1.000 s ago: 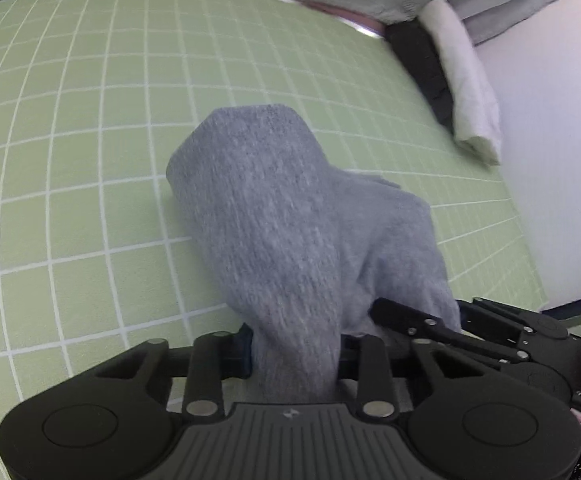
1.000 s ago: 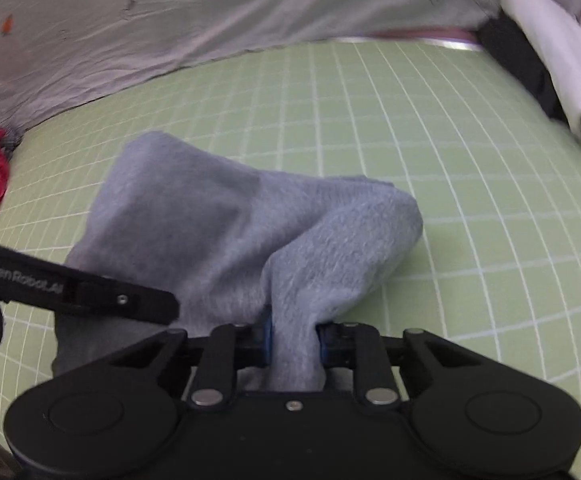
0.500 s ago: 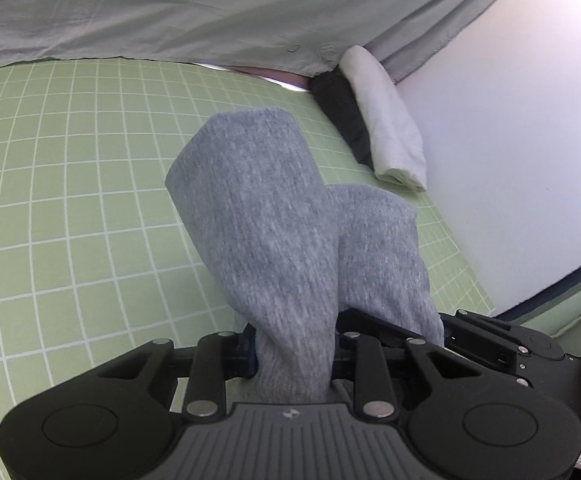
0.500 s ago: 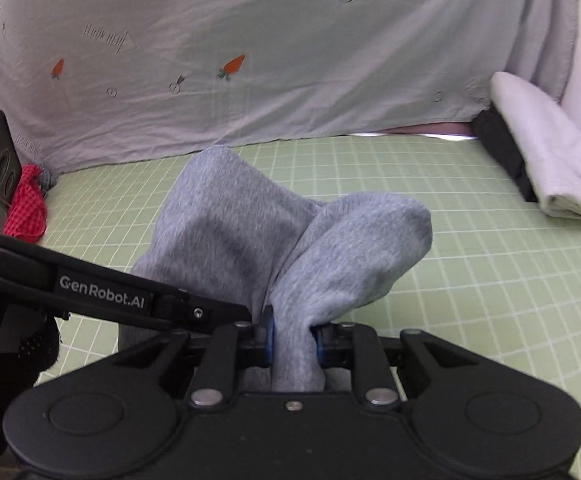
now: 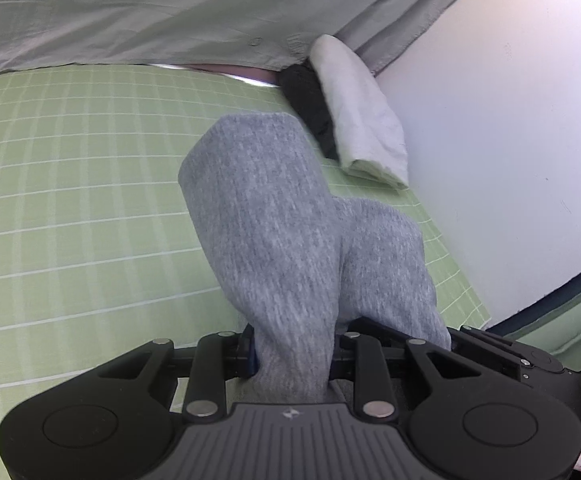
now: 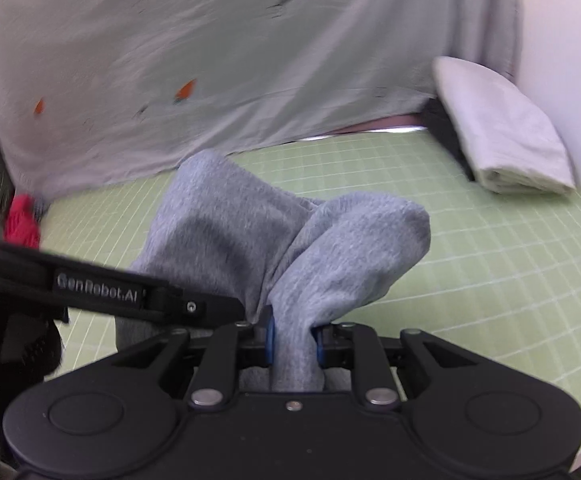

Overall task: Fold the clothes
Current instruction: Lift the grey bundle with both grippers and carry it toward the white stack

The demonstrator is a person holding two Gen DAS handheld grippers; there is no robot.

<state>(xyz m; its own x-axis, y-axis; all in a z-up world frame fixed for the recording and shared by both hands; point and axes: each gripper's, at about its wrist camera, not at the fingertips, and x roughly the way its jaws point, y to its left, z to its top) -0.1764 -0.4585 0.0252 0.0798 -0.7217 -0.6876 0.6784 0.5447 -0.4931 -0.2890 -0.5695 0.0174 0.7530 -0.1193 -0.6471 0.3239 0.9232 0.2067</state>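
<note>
While both tools grip it, the grey garment (image 5: 290, 248) hangs bunched above the green gridded mat (image 5: 70, 208). Left gripper (image 5: 292, 354): jaws clamped on 1 fold of the garment. Right gripper (image 6: 293, 340): jaws clamped on a 2nd fold, just beside the left. A folded white cloth (image 6: 502, 128) over a black cloth (image 5: 310, 108) lies at the mat's far right corner; a red cloth (image 6: 20, 222) lies at its far left edge.

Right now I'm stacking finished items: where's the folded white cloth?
The folded white cloth lies at the far right edge of the green grid mat, against the white wall, with a dark garment tucked beside it.
</note>
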